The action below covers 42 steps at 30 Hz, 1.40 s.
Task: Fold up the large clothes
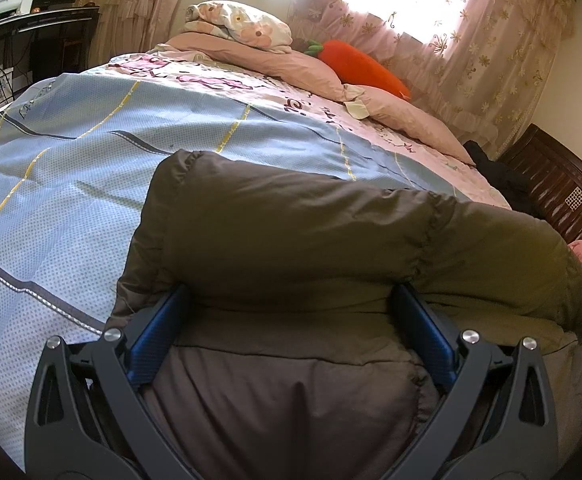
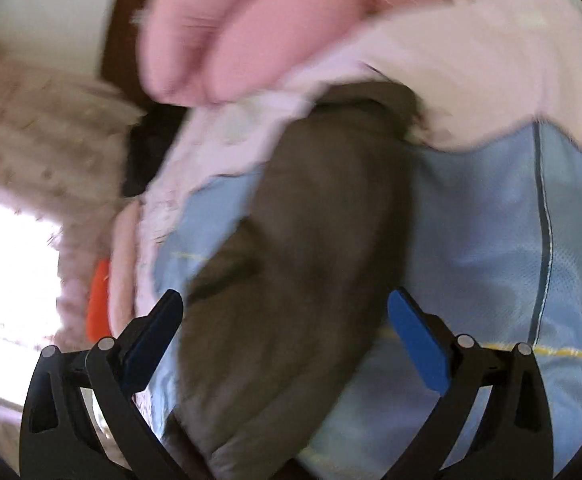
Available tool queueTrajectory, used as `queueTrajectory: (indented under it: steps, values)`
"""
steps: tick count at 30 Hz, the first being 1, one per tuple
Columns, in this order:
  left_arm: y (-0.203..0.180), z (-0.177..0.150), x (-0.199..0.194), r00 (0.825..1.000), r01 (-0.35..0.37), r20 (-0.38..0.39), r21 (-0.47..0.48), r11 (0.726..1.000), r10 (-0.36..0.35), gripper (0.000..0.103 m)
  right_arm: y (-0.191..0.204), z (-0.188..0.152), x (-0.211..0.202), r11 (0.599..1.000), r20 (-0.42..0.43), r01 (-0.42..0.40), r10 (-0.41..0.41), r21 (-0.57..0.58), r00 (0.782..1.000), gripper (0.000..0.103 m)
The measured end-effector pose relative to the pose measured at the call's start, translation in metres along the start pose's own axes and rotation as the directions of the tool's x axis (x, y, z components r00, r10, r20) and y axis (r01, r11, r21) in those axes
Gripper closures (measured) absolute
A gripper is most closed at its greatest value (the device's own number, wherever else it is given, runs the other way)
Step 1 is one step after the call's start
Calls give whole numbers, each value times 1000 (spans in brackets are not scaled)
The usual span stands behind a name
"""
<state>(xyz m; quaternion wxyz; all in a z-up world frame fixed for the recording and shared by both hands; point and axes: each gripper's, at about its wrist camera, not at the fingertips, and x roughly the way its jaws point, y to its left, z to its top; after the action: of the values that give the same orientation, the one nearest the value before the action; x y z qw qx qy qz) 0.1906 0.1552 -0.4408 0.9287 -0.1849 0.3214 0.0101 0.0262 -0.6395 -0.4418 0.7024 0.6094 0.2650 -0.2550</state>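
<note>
A large olive-brown padded jacket (image 1: 311,232) lies on the bed, with a sleeve or flap folded across its top. My left gripper (image 1: 291,300) stands wide open, its blue pads (image 1: 159,332) either side of a thick fold of the jacket that covers their tips. In the blurred right wrist view a long part of the same jacket (image 2: 299,248) lies on the blue cover. My right gripper (image 2: 285,304) is open above it, with its blue pads (image 2: 415,340) apart and nothing between them gripped.
The bed has a light blue cover (image 1: 71,168) with yellow and grey stripes. Pink pillows (image 1: 391,108), a floral pillow (image 1: 243,24) and an orange carrot plush (image 1: 363,64) lie at its head. A dark wooden headboard (image 1: 563,188) stands right. A desk (image 1: 31,32) stands far left.
</note>
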Motion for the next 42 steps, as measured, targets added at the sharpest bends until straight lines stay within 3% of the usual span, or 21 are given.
queueTrajectory:
  steps: [2,4,10,11,13,14,16,19,21,24,27,29,31,34,35,37,38,40,42]
  values:
    - [0,0,0,1000,1,0,0,1000,-1,2,-26,8,13,997,-5,14,-13,79,1000,1]
    - [0,0,0,1000,1,0,-1,1000,-1,2,-28,15,17,997,60,-14,10,79,998,1]
    - [1,0,0,1000,8,4,-6,1000,-8,2,11,30,31,974,128,142,-121,-175,984,5]
    - [2,0,0,1000,14,6,-11,1000,-14,2,16,28,33,960,142,176,-147,-217,979,12]
    - [3,1,-1,1000,19,8,-16,1000,-19,2,24,26,36,918,185,294,-250,-267,950,55]
    - [3,1,-1,1000,20,9,-17,1000,-20,2,28,22,32,898,228,355,-300,-261,926,66]
    - [4,1,-1,1000,20,8,-17,1000,-20,2,40,10,20,887,291,380,-302,-263,908,91]
    - [4,1,-1,1000,23,9,-19,1000,-23,2,70,-9,12,804,374,474,-341,-360,862,95]
    - [4,1,-1,1000,21,8,-17,1000,-21,2,98,-29,0,773,395,456,-288,-442,872,96]
    - [4,1,-1,1000,22,9,-18,1000,-22,2,142,-64,-14,757,365,362,-175,-544,914,97]
    - [4,1,-1,1000,21,9,-18,1000,-21,2,199,-124,-13,692,305,257,-55,-675,951,97]
    - [4,1,0,1000,21,8,-18,1000,-21,2,229,-183,-10,610,169,115,32,-784,985,97]
    - [5,1,0,1000,21,8,-17,1000,-21,2,245,-241,-10,509,70,11,97,-860,993,97]
    - [5,0,-1,1000,23,9,-19,1000,-23,2,254,-347,-10,267,-143,-175,135,-948,980,97]
    - [5,0,-1,1000,23,8,-19,1000,-23,2,249,-390,-8,159,-226,-242,112,-957,968,97]
    - [5,0,-1,1000,24,9,-20,1000,-24,2,233,-446,2,49,-326,-327,24,-944,945,97]
    - [6,0,-1,1000,28,10,-23,999,-27,2,220,-472,8,0,-330,-330,-22,-944,944,97]
    - [7,0,-1,999,33,12,-29,999,-33,2,202,-495,15,-59,-275,-276,-34,-959,961,91]
    - [7,0,-2,999,39,14,-32,999,-39,2,193,-498,19,-65,-249,-249,-15,-966,968,84]
